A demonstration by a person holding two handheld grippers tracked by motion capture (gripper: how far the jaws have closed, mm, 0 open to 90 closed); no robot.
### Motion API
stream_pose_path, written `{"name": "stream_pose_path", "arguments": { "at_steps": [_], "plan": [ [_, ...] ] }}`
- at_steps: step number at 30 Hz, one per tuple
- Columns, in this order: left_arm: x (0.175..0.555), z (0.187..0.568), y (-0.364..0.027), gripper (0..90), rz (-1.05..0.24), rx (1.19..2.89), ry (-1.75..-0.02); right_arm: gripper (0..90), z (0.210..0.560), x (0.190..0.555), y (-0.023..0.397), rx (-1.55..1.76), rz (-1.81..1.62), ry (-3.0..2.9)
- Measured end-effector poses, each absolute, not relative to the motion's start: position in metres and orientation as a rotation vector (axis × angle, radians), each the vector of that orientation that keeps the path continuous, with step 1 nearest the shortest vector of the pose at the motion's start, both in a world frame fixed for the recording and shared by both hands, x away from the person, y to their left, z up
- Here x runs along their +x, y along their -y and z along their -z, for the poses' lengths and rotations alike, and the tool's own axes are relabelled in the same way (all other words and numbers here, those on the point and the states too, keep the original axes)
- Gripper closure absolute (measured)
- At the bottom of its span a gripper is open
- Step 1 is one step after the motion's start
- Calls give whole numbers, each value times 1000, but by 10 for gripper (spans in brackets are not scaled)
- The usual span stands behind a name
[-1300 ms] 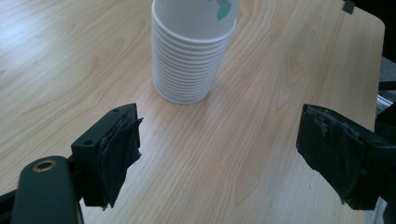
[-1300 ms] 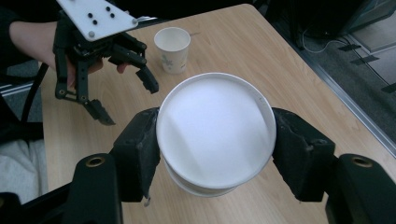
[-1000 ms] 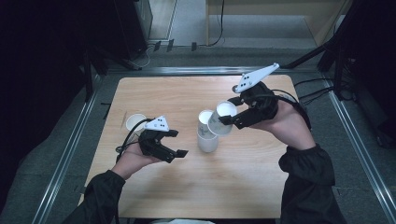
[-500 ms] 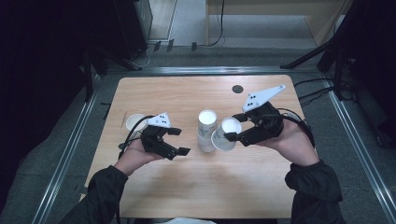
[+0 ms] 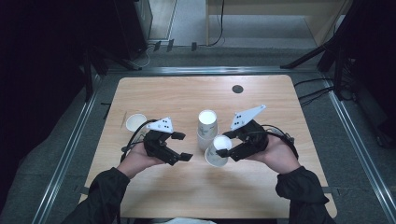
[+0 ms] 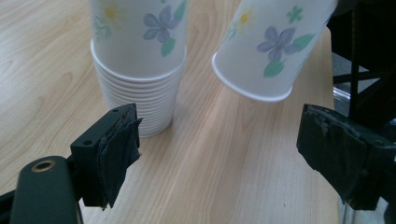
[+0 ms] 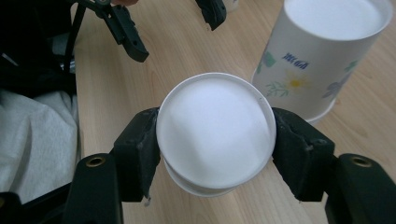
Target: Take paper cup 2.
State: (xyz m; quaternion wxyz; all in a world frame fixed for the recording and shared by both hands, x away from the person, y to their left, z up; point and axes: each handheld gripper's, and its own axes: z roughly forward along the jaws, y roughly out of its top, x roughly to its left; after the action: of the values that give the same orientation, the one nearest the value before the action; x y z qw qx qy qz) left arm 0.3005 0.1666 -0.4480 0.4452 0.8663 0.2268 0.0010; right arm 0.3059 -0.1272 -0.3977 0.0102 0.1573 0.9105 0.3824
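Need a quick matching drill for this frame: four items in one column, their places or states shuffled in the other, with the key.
Items
1. stack of upside-down flowered white paper cups
2. single flowered white paper cup
3. lone white paper cup standing mouth up
4. left gripper

States
A. jaws apart, nothing between them
B. standing on the wooden table, near its middle
C. near the table's left edge
D. tilted, base up, clamped in the right gripper

Pairs: 1-B, 2-D, 3-C, 4-A
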Motion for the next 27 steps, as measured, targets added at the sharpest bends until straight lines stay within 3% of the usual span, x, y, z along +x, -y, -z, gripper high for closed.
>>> {"name": "stream_pose_path", "arguments": {
  "at_steps": [10, 27],
  "plan": [
    [295, 452, -160, 133, 42, 2100, -535, 365, 425, 307, 121, 490, -1294, -2844],
    [283, 459, -146, 134, 51, 2116, -451, 365, 421, 303, 100, 405, -1475, -2836]
  ]
}}
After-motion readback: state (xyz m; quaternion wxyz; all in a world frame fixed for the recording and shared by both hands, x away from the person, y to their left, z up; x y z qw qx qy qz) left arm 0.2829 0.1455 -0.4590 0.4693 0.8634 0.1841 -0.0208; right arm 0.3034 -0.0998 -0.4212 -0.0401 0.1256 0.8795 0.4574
